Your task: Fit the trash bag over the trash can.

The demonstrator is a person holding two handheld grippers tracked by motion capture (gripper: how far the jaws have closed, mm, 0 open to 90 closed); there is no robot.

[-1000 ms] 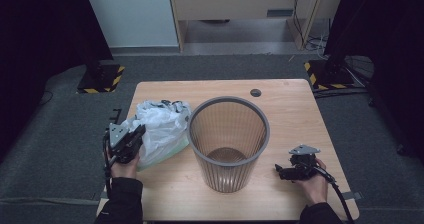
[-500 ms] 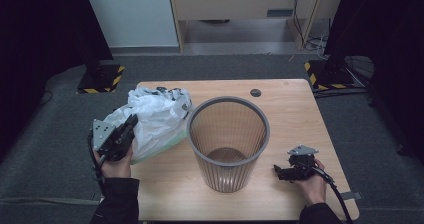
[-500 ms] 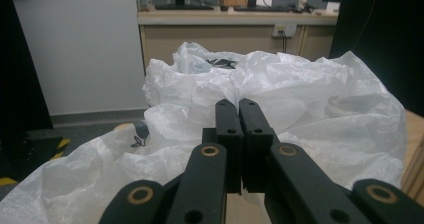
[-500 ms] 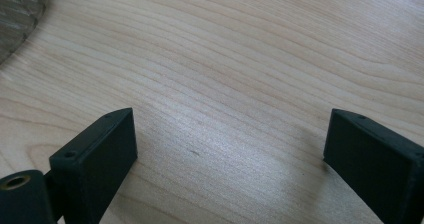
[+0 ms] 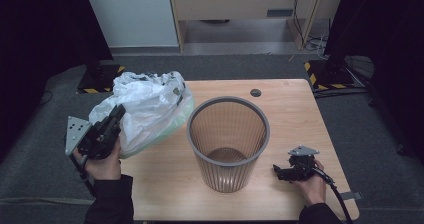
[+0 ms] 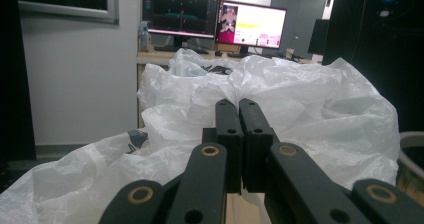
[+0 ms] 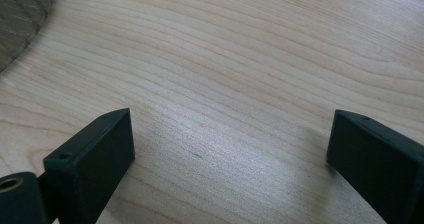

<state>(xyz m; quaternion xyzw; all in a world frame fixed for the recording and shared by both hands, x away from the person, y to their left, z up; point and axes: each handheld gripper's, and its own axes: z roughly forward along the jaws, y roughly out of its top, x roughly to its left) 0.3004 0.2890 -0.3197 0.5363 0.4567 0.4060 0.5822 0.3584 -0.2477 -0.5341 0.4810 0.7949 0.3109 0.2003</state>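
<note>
A crumpled white plastic bag point(image 5: 147, 109) hangs over the table's left edge, lifted off the wood. My left gripper point(image 5: 117, 115) is shut on the bag's near side. In the left gripper view the two jaws stand pressed together at my left gripper point(image 6: 239, 106), with the bag point(image 6: 310, 99) bunched at their tips and billowing behind. A grey ribbed wastebasket point(image 5: 227, 171) stands upright mid-table and looks bare inside. My right gripper point(image 5: 278, 172) rests on the table to the basket's right, pointing toward it. In its own view my right gripper point(image 7: 230, 144) is open over bare wood.
A small black round disc point(image 5: 256, 92) lies near the far edge of the wooden table point(image 5: 300, 114). Yellow-and-black striped stand bases point(image 5: 320, 79) sit on the floor beyond the table. The basket's wall point(image 7: 20, 19) is at the right gripper view's upper left.
My left gripper has risen and moved left with the bag, which has come up off the table and spread out. The right gripper has stayed put.
</note>
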